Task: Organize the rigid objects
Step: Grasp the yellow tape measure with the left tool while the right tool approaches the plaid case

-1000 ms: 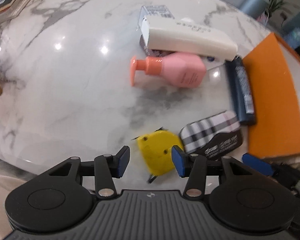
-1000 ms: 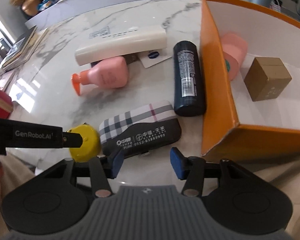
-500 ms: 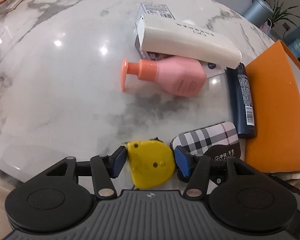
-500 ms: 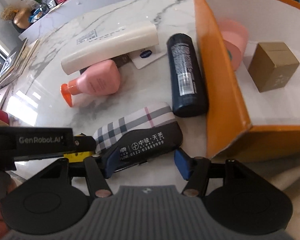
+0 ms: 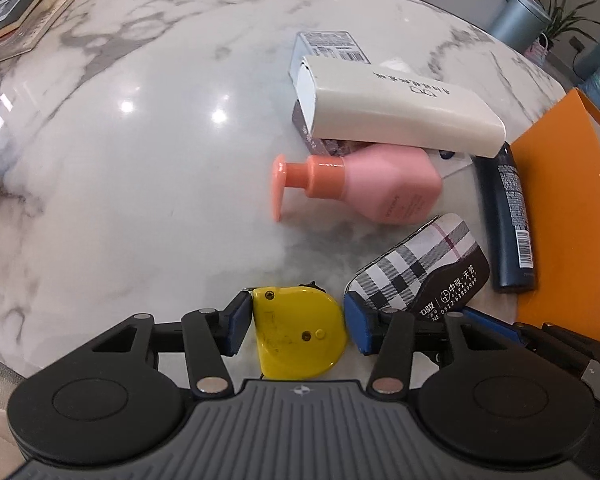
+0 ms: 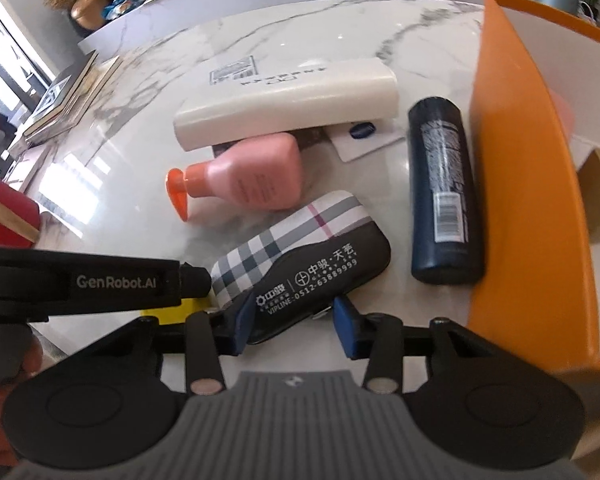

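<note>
Clamping yellow rounded plastic tape measure [image 5: 300,330] with left tongs [image 5: 297,322] near surface [image 5: 139,160] front edge; right tongs [image 6: 293,322] open around plaid hard glasses case [image 6: 300,258].

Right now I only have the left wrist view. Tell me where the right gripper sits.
Observer: The right gripper straddles the near end of the plaid case, jaws open, with its left pad against the case.
Operator: Now report what is inside the orange box.
Observer: A brown cardboard box sits inside it. Something pink shows just past the wall, but it is too cropped to name.
</note>
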Available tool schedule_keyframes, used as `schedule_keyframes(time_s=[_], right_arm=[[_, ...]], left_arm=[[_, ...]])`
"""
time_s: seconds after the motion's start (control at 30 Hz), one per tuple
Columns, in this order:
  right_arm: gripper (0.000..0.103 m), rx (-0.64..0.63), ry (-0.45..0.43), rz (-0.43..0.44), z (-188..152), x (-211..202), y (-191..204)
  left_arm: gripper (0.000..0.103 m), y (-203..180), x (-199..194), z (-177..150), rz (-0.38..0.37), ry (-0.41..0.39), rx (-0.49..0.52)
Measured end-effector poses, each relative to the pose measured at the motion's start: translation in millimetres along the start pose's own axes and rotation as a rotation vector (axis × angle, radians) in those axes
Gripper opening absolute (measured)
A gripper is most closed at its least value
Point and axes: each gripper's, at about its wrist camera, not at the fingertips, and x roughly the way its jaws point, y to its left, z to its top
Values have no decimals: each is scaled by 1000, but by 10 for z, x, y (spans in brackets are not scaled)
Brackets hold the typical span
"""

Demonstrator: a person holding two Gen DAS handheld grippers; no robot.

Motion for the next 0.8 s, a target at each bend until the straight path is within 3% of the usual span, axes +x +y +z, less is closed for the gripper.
schedule_keyframes(time_s=[0.37, 0.47, 0.63, 0.7, 0.8], right_arm=[[44, -15, 21, -31, -61, -80, -55], [45, 7, 22, -29, -54, -96, -72], [71, 103, 21, -13, 35, -103, -54], [78, 132, 15, -34, 83, -75, -17], [78, 174, 7, -86, 171, -20, 36]], left_arm=[[60, -132, 34, -74, 56, 17, 90], [59, -76, 10, -73, 62, -4, 47], [58, 142, -80, 5, 62, -84, -91], [58, 182, -82, 35, 66, -100, -106], [58, 222, -59, 59, 57, -102, -130]])
